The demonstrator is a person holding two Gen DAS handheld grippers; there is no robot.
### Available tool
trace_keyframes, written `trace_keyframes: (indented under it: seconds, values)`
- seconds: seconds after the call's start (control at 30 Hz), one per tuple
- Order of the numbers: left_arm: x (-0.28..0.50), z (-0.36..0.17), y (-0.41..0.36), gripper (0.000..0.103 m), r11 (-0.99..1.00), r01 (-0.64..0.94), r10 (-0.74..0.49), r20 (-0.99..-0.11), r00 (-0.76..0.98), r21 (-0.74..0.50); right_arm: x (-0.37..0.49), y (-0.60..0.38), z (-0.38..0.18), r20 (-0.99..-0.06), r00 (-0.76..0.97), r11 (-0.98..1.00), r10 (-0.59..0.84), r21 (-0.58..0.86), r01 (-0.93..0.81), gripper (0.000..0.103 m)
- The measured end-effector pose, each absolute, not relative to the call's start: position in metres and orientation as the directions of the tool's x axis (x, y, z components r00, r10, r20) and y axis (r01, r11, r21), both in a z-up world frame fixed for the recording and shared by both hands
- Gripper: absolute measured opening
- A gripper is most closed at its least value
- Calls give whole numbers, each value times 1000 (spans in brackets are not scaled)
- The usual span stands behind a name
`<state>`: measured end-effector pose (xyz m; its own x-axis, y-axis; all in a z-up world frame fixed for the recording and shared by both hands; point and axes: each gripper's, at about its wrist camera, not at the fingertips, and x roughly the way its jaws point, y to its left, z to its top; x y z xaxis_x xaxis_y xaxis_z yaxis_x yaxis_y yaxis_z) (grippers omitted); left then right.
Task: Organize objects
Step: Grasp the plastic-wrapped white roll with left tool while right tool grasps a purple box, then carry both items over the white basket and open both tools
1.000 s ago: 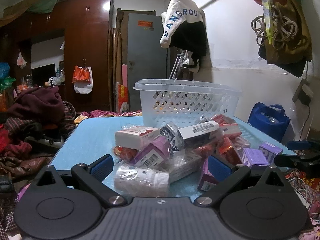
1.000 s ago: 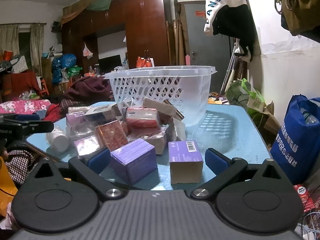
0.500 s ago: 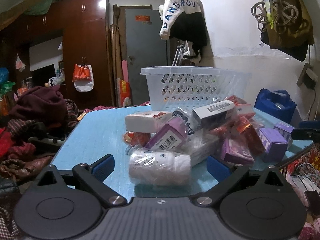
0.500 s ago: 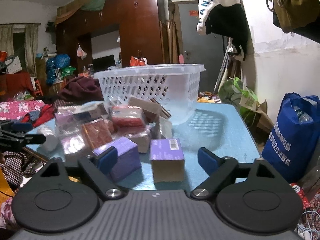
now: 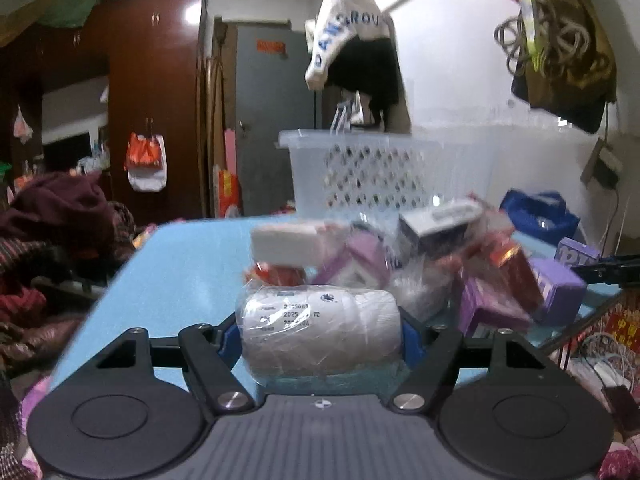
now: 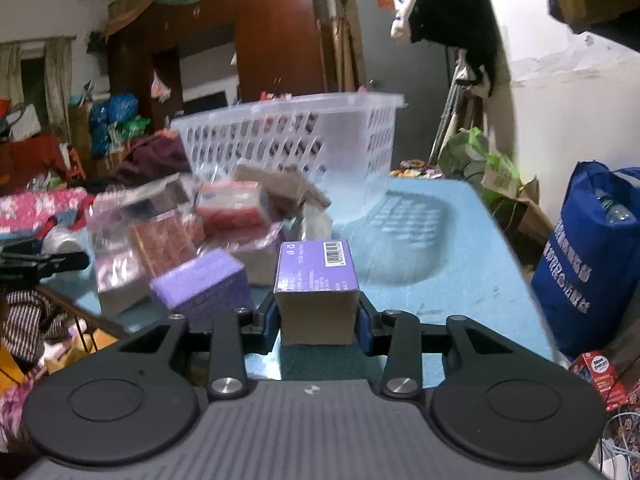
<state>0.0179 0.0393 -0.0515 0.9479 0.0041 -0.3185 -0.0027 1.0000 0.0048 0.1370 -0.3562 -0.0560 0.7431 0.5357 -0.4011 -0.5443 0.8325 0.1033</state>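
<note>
Jaws of left gripper closed on wrapped white bottle, lying sideways on blue worktop. Right gripper jaws clamp purple box, upright, beside pile before basket.

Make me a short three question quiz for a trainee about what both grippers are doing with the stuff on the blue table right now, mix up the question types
1. True or false: the left gripper has its fingers against the ends of a plastic-wrapped white bottle lying on its side.
2. Multiple choice: what sits between the fingers of the right gripper? A) a red box B) a purple box with a barcode C) a blue bag
3. Fill in: behind the pile of boxes stands a white perforated ______.

Key: 1 true; 2 B; 3 basket
</note>
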Motion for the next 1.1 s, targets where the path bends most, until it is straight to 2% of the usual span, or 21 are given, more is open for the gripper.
trace_keyframes:
  seconds: [0.23,0.37,0.47,0.53,0.6,0.7,0.77,0.83,0.87,1.0,1.1]
  values:
    - [27,-4,53,76,998,2,-17,-208,978,-70,139,-355,-11,-296,771,818,565,80,-569,41]
    - [80,55,41,76,996,78,-86,-179,980,-51,167,-323,48,-219,761,783,611,26,-622,41]
    - [148,88,32,76,991,117,-132,-258,957,-70,210,-281,81,-243,794,808,557,-61,-586,41]
    - [196,97,27,76,989,116,-139,-332,933,-89,241,-263,88,-295,776,801,558,-53,-596,41]
    - [229,97,23,76,986,112,-151,-392,908,-122,265,-250,87,-352,750,791,560,-41,-610,41]
    - [250,87,12,76,989,111,-144,-439,887,-99,281,-238,77,-390,758,801,523,-80,-594,42]
    - [258,80,11,82,992,91,-120,-436,892,-88,286,-239,72,-395,755,802,524,-70,-593,51]
    - [257,75,19,96,991,67,-111,-446,888,-113,285,-243,72,-387,769,816,509,-67,-574,95]
    - [248,75,22,97,991,64,-109,-432,895,-118,277,-247,74,-366,782,824,504,-67,-563,102]
    - [182,77,34,101,990,105,-132,-329,935,-96,222,-286,70,-274,803,826,529,-51,-561,103]
    - [121,60,42,101,990,116,-133,-274,952,-74,183,-312,40,-277,790,818,547,-24,-575,103]
